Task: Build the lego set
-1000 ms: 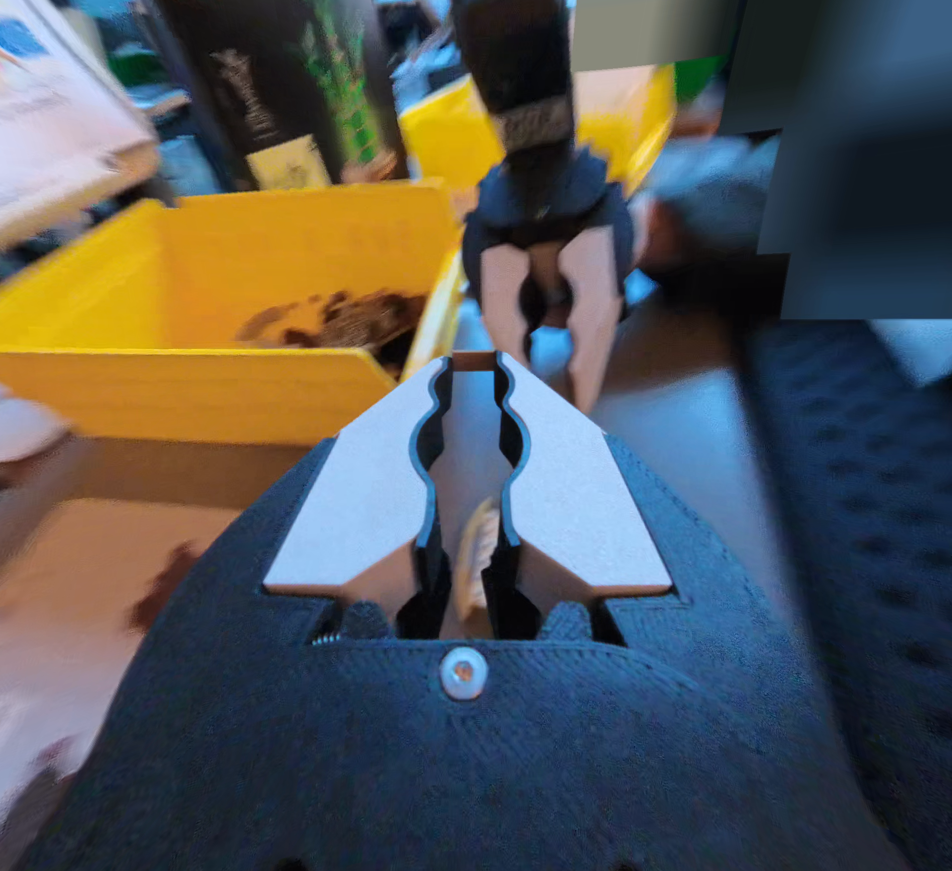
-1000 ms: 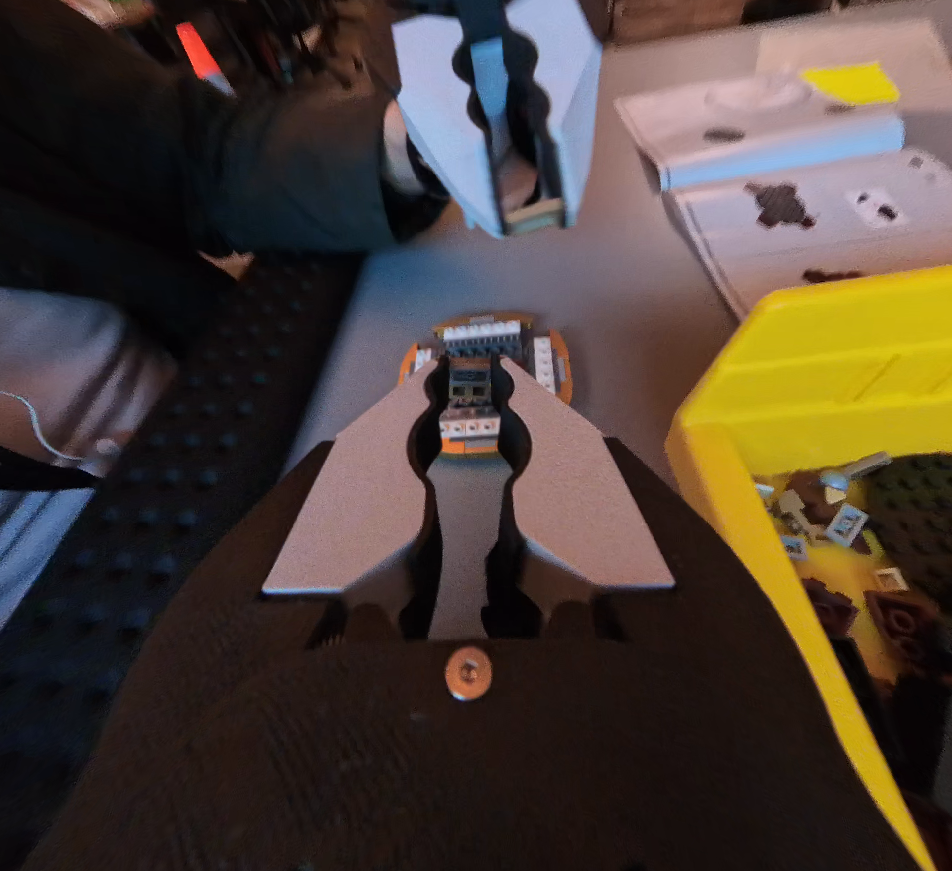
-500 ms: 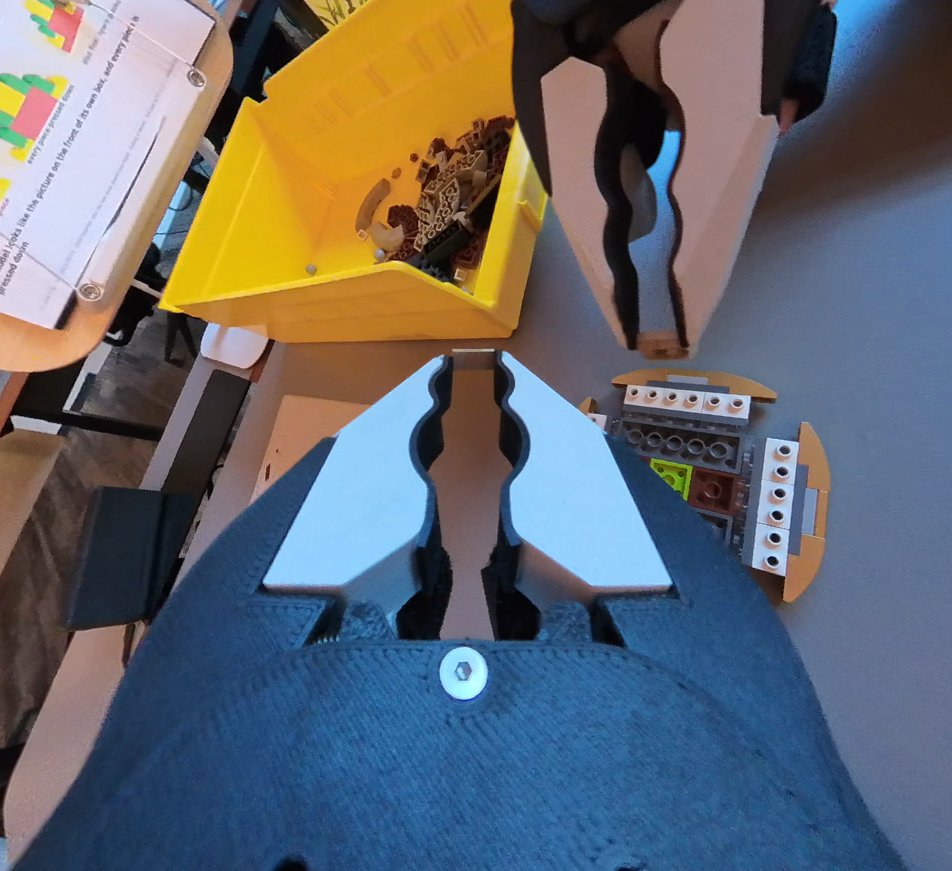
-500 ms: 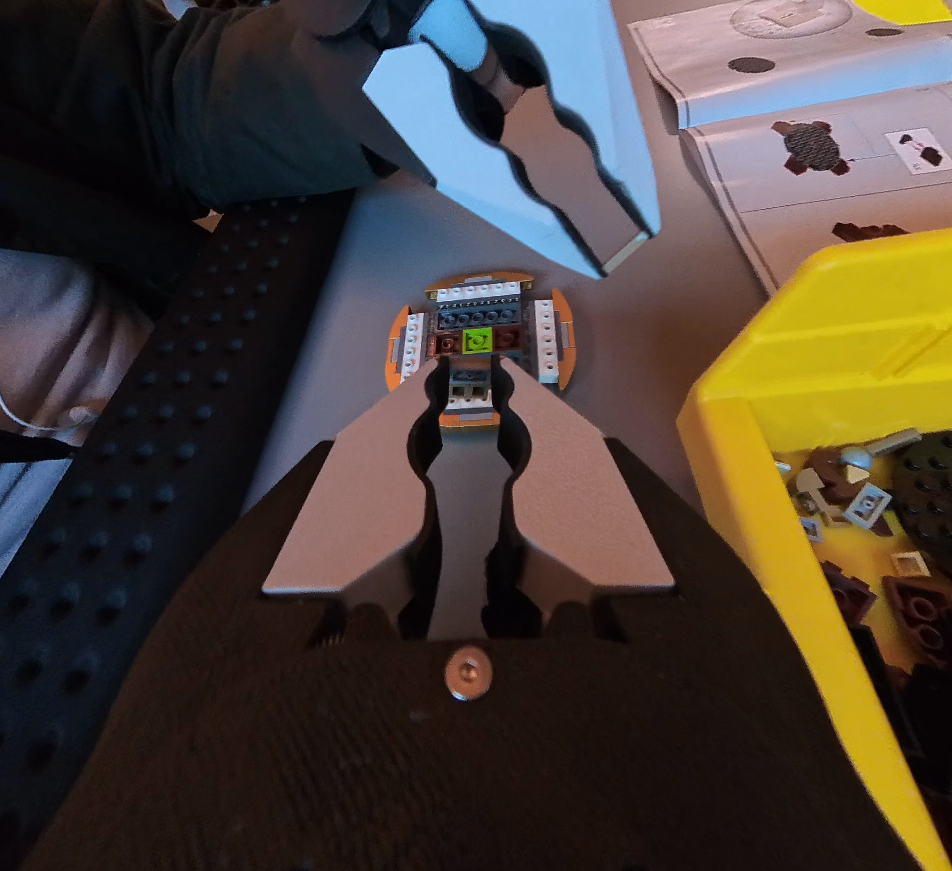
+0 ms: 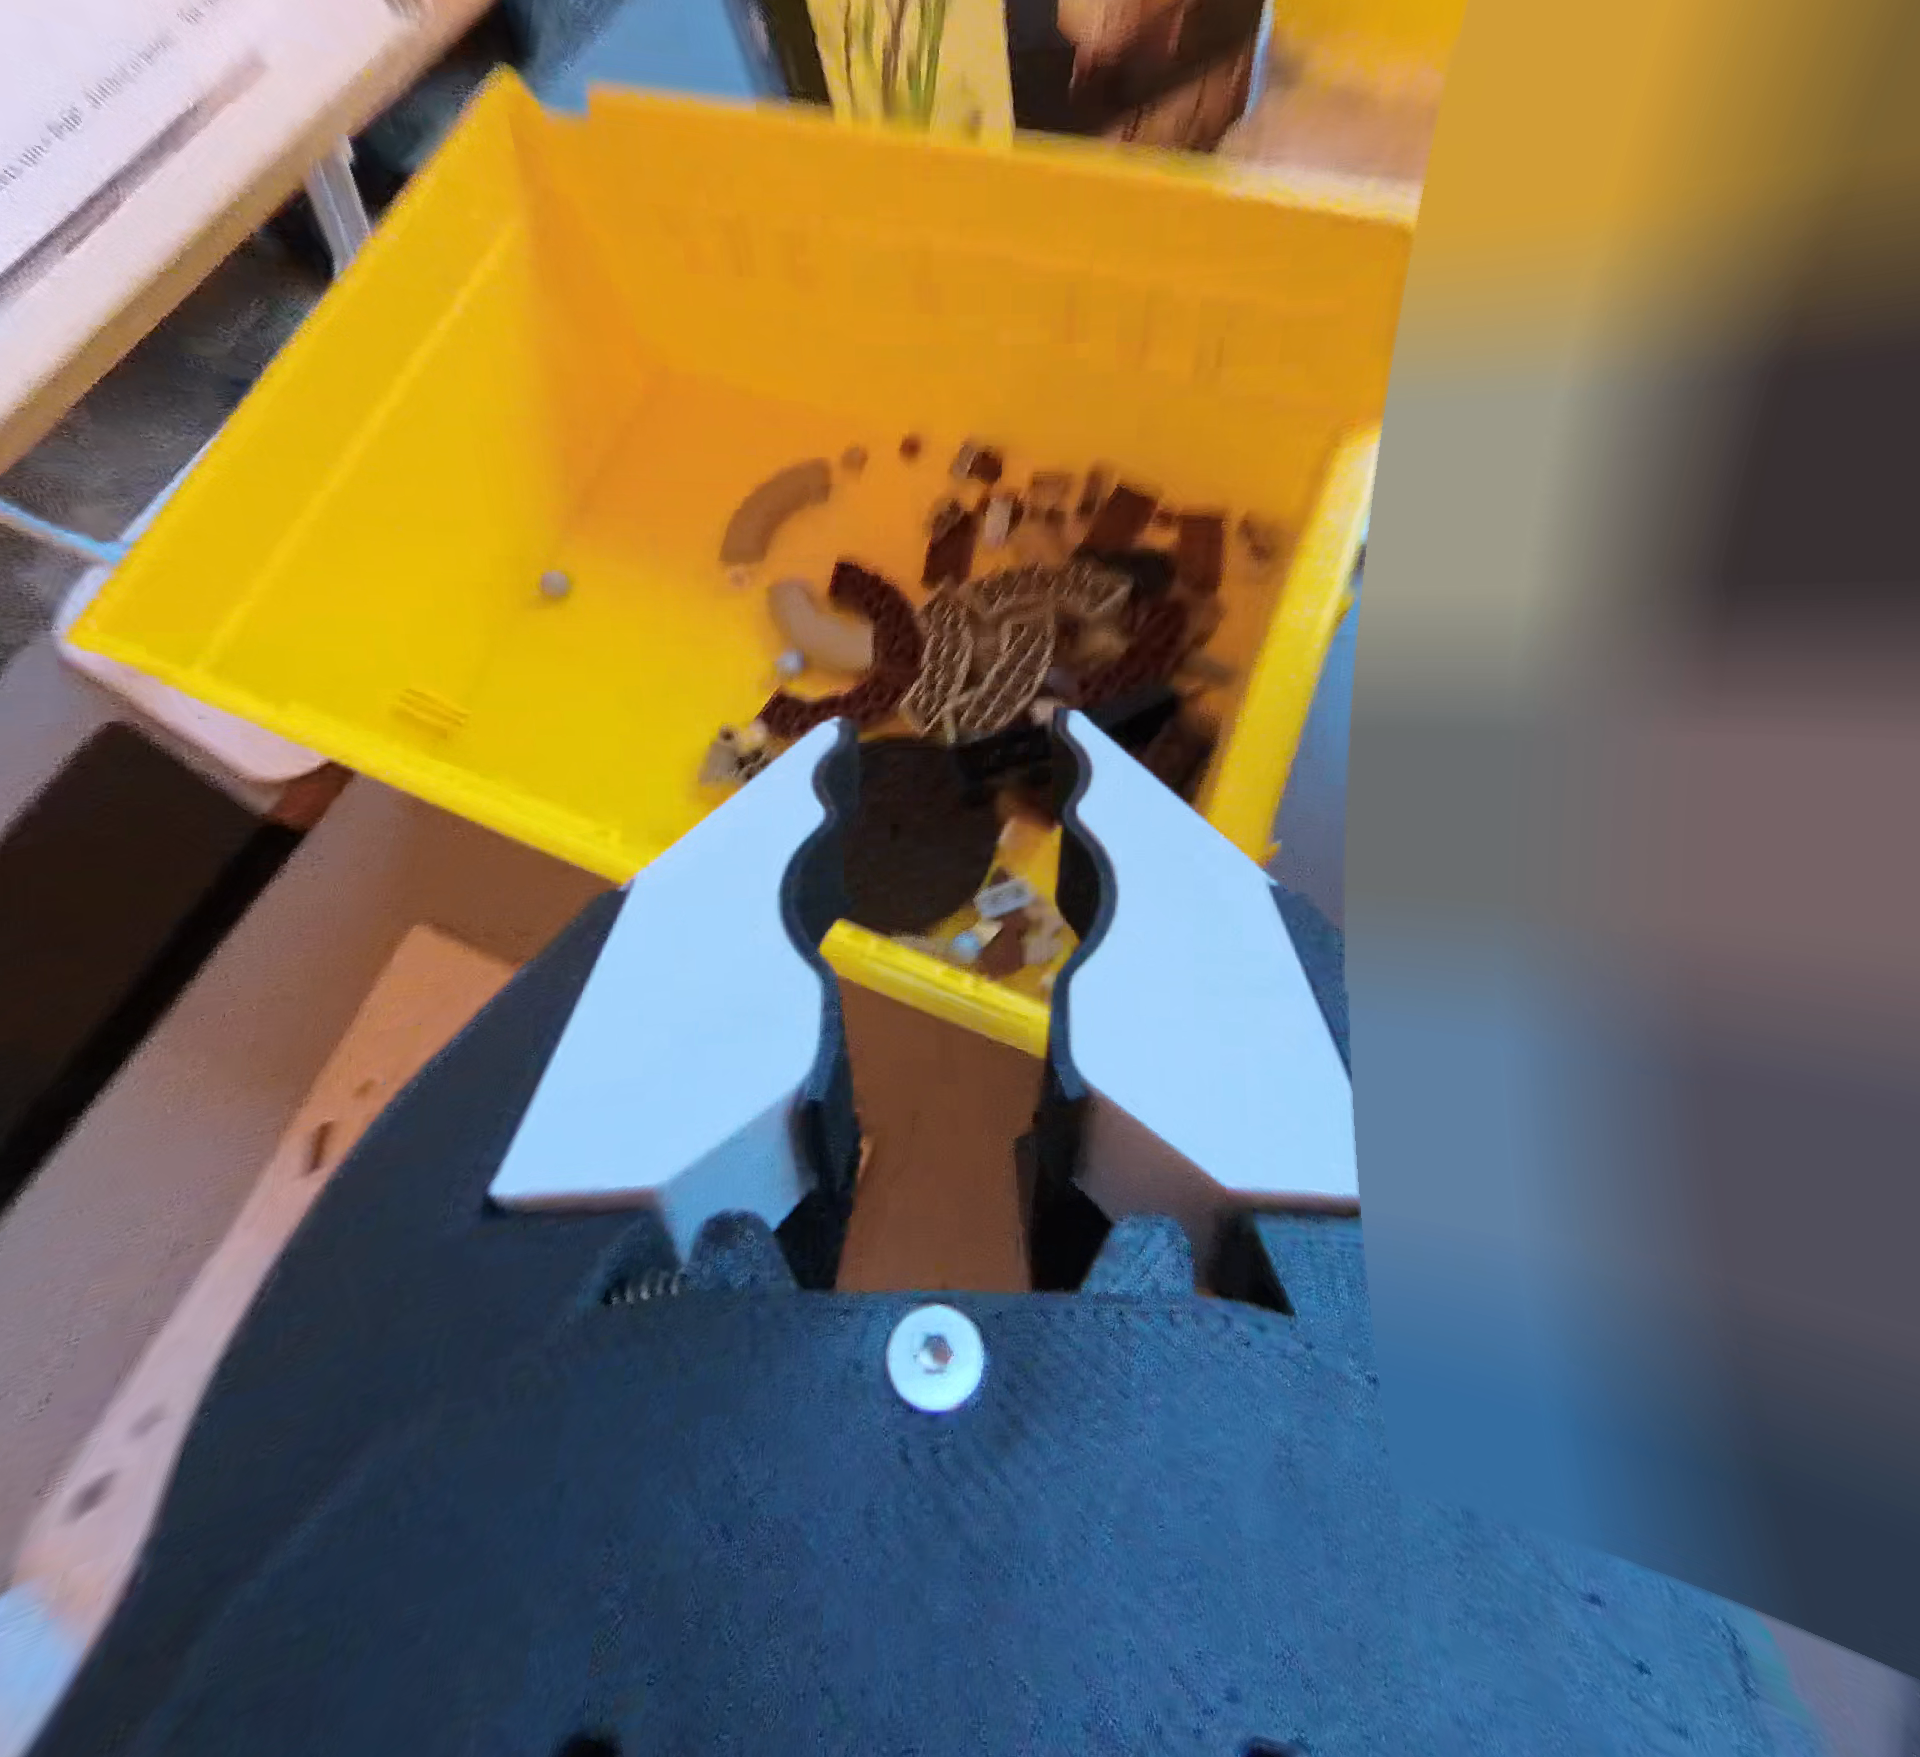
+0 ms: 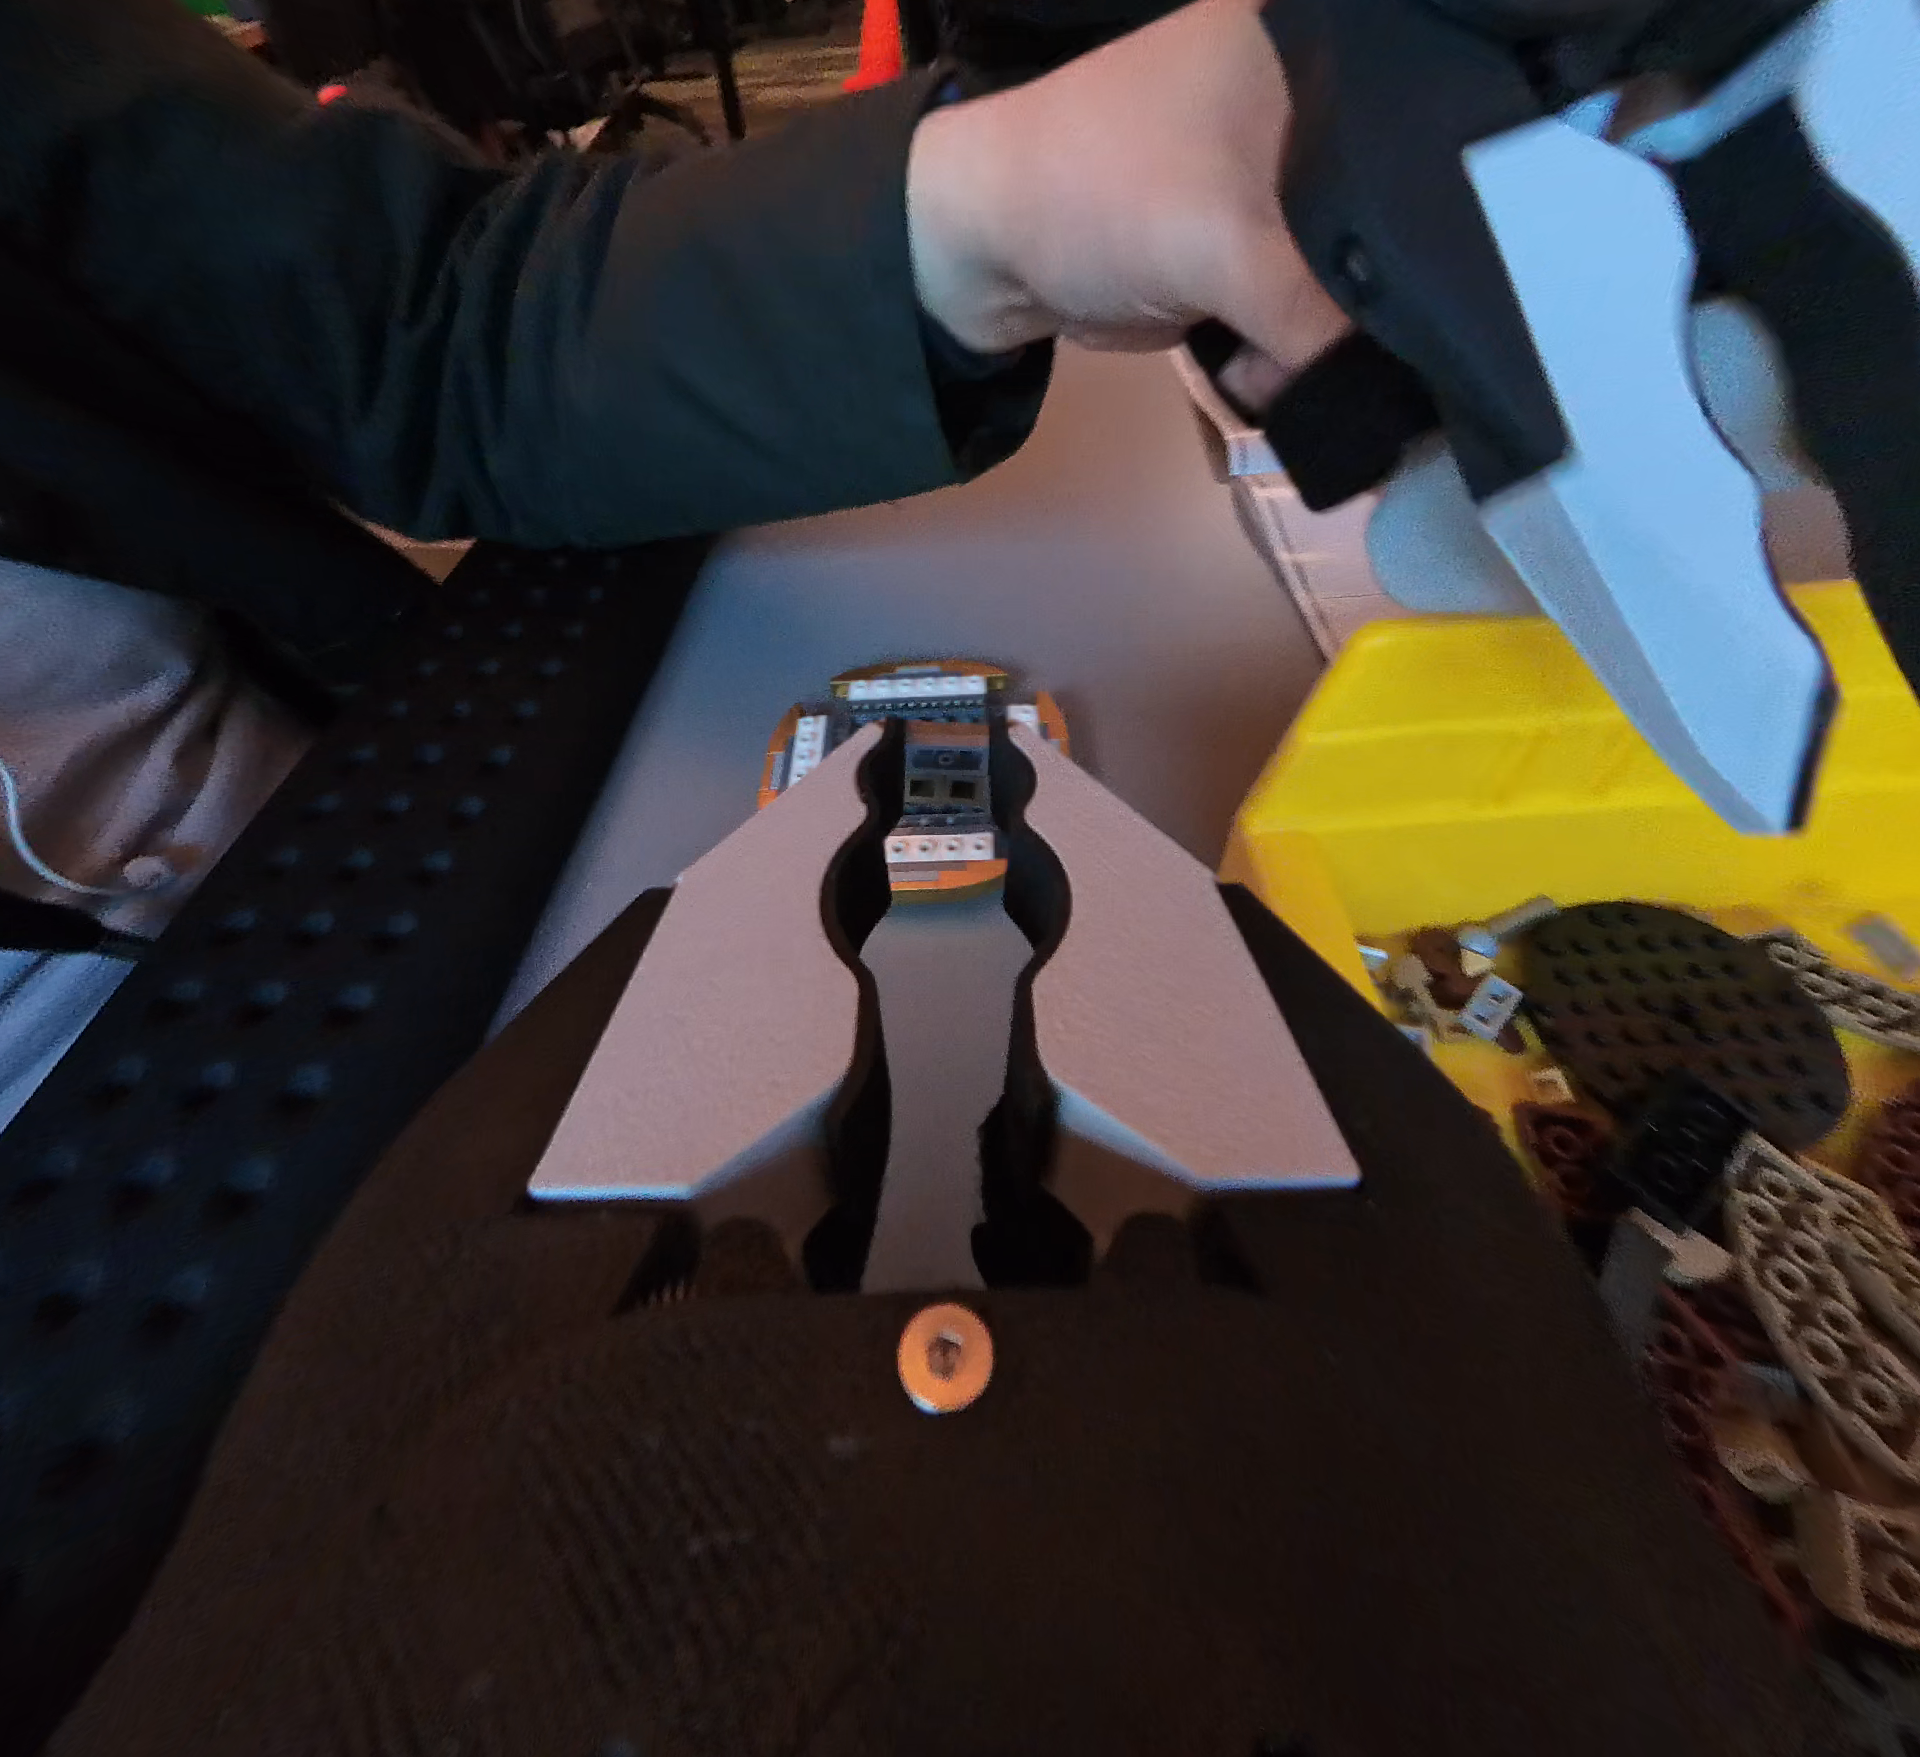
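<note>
Half a second ago the left hand-held gripper [image 5: 951, 736] hung beside the round base with its tips nearly together; now it has swung over the yellow bin [image 5: 436, 419] and its jaws stand wide apart, holding nothing. From the right wrist view it shows up and to the right, tips pointing down at the bin [image 6: 1455, 772], gripped by a hand [image 6: 1101, 201] in a dark sleeve [image 6: 520, 336].

Just ahead of and beneath the left tips lies the pile of loose lego pieces [image 5: 997, 627]: a dark studded round plate [image 5: 904, 834], tan lattice parts, brown bricks and small tan bits, all blurred by motion.

On the grey bench [image 6: 1039, 502] the partly built lego base [image 6: 914, 772] sits right at the tips of the right hand-held gripper [image 6: 943, 746], an orange round plate carrying white, grey and dark bricks. Those jaws stand a little apart around its near edge; whether they touch it I cannot tell.

I judge the build to be early: only a low base layer is together, and many pieces wait in the bin. Fetching the next piece looks like the step in hand.
</note>
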`<state>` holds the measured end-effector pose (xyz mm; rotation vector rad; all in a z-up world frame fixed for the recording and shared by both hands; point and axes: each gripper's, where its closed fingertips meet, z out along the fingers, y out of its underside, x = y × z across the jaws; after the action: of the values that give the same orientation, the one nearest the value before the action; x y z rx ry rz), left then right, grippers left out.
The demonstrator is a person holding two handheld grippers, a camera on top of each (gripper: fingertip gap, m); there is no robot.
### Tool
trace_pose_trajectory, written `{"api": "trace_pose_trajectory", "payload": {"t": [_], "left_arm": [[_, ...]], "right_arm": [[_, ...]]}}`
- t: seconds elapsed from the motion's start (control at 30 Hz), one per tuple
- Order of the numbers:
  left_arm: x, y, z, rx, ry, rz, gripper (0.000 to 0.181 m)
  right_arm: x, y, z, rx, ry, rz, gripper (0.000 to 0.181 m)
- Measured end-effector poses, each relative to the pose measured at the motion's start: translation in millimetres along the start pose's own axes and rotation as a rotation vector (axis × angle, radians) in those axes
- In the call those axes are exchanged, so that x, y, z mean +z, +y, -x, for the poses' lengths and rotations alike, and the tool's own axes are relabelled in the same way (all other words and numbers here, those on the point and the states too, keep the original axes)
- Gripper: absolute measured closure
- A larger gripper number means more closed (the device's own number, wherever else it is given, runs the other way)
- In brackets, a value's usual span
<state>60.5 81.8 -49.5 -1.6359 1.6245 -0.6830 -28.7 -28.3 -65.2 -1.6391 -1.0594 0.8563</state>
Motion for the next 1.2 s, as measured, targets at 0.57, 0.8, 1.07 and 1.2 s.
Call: {"api": "trace_pose_trajectory", "payload": {"t": [0.57,0.8,1.07,1.2], "left_arm": [[-106,5,-91,-0.064,0.328,-0.565,0.147],[-94,10,-100,-0.077,0.367,-0.504,0.152],[-92,15,-106,-0.058,0.417,-0.490,0.167],[-97,13,-108,-0.004,0.401,-0.511,0.167]], "right_arm": [[-33,-59,-10,0.089,0.000,-0.426,0.168],[-27,-61,-4,0.090,-0.050,-0.439,0.168],[-17,-57,-2,0.084,-0.053,-0.404,0.168],[-18,-59,2,0.081,-0.071,-0.413,0.168]]}}
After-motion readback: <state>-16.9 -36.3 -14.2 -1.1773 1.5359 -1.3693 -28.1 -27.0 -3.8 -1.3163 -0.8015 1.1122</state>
